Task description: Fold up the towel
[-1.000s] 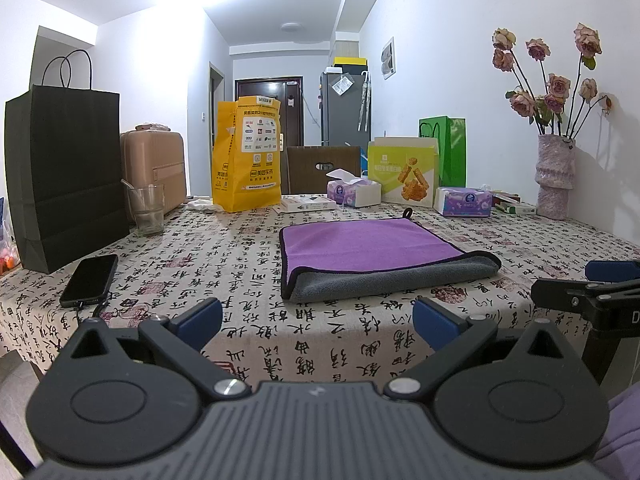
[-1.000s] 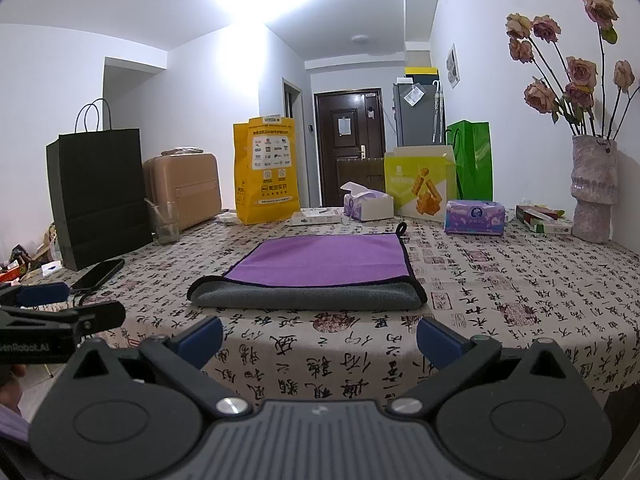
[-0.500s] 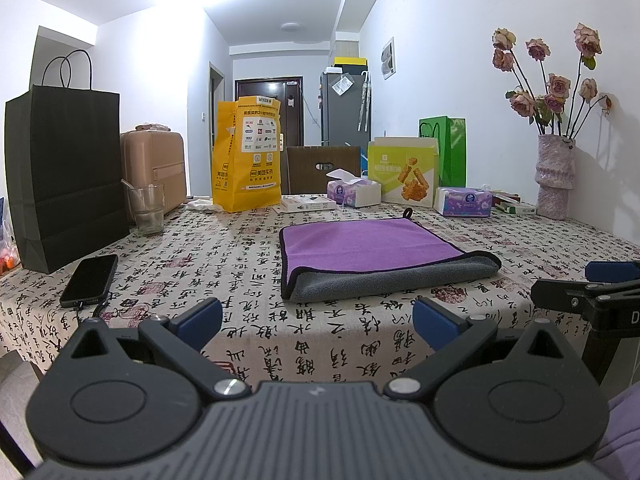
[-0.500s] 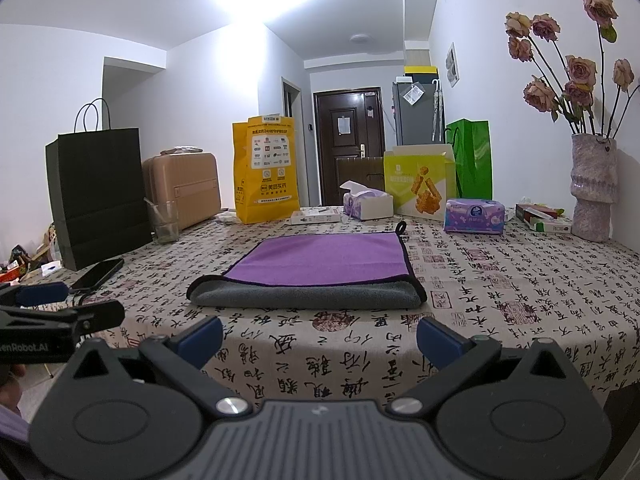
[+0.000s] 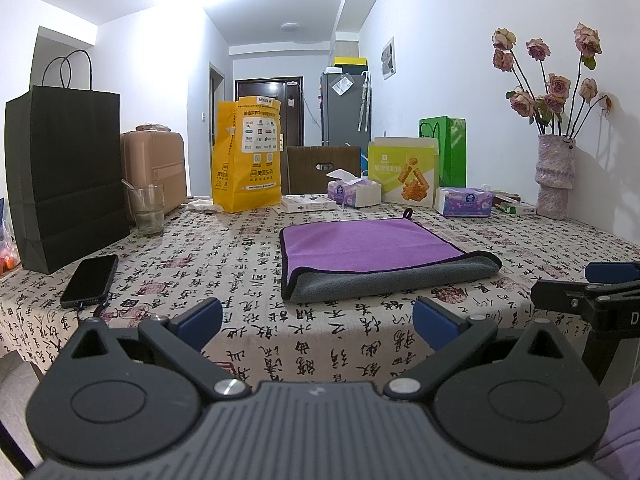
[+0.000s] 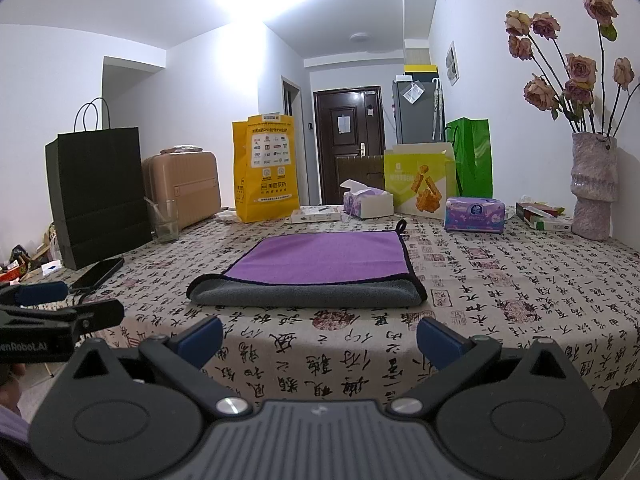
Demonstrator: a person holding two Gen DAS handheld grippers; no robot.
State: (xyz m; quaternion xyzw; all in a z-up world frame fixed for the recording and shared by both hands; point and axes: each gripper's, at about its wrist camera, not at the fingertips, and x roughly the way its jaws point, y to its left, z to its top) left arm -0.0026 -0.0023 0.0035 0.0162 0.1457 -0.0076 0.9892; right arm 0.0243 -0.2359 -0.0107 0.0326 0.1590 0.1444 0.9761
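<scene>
Your left gripper (image 5: 317, 319) and right gripper (image 6: 319, 338) hang spread before the desk (image 6: 520, 280); the folded towel (image 6: 316, 270) lies ahead, untouched.

Purple towel (image 5: 364, 240) with grey underside, black edging. Cream worktop (image 5: 248, 264) cloth printed with black calligraphy, red seals. Black bag (image 5: 64, 176); yellow bag (image 5: 246, 160); green bag (image 5: 450, 152).

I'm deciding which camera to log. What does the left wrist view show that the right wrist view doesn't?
Only the left wrist view shows the right gripper at its right edge. Only the right wrist view shows the left gripper at its left edge and floor clutter beside the table. Both show the folded towel, phone, glass and vase.
</scene>
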